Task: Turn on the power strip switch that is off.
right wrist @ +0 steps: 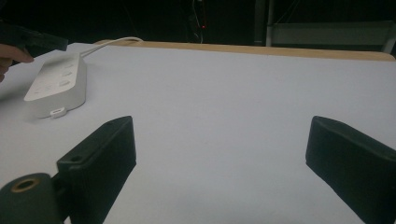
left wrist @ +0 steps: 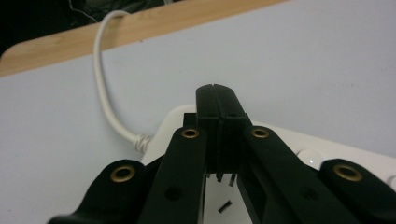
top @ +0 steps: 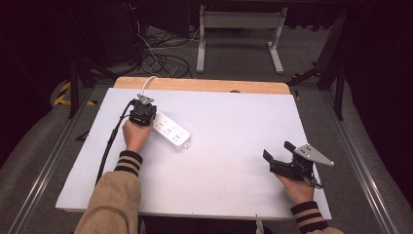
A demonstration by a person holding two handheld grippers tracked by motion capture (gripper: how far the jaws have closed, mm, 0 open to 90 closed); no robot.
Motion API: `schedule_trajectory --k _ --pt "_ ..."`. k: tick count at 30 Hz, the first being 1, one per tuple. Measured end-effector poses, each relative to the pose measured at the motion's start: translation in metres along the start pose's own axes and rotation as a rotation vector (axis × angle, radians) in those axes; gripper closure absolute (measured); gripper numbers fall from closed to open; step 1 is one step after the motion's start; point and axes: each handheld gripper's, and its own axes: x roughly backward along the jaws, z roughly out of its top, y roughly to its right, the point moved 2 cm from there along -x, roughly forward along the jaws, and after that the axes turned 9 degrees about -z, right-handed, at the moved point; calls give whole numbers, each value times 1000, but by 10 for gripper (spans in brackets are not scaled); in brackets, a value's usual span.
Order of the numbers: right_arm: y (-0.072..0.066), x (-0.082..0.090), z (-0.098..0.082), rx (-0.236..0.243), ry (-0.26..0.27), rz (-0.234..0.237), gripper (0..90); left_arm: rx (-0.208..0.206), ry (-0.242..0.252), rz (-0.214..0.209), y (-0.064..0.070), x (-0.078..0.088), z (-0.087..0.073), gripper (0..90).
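White plastic power strip (top: 170,130) lies on the surface (top: 234,146) at approx. 10 o'clock from the middle, its long axis going from 10 o'clock down to 4 o'clock. Its white cable (top: 146,85) leaves the far end and goes over the wooden edge at 12 o'clock.

My left claw (top: 142,113) is directly over the cable end of the strip. In the left claw view the jaws are pressed together w/ no gap, and a black plug-like piece (left wrist: 219,140) sits betw. them, w/ thin metal pins pointing down to the strip's top. I think I am holding a plug just above a socket, but if the pins touch already I cannot tell.

My right claw (top: 282,158) is at approx. 4 o'clock, well apart from the strip, jaws wide open and holding nothing. From it, the strip lies toward 10 o'clock, its near short end facing me. So the left hand (top: 136,136) is much nearer; the next move, in my opinion, depends on pins lining up w/ the slots along that axis.
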Motion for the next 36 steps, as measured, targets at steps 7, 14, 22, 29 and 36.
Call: schedule_trajectory --k 7,14,22,29,36 --pt "0 -1 1 -1 1 2 89 14 119 38 2 20 8 900" --pt "-1 -1 2 1 3 3 90 104 275 76 -1 49 8 899" --pt "-1 -1 4 -5 16 10 89 59 367 79 20 86 7 900" --pt "-3 -2 6 -2 22 16 90 17 479 80 29 150 -36 899" --pt "-3 1 7 18 37 14 90 39 560 111 24 174 -62 899"
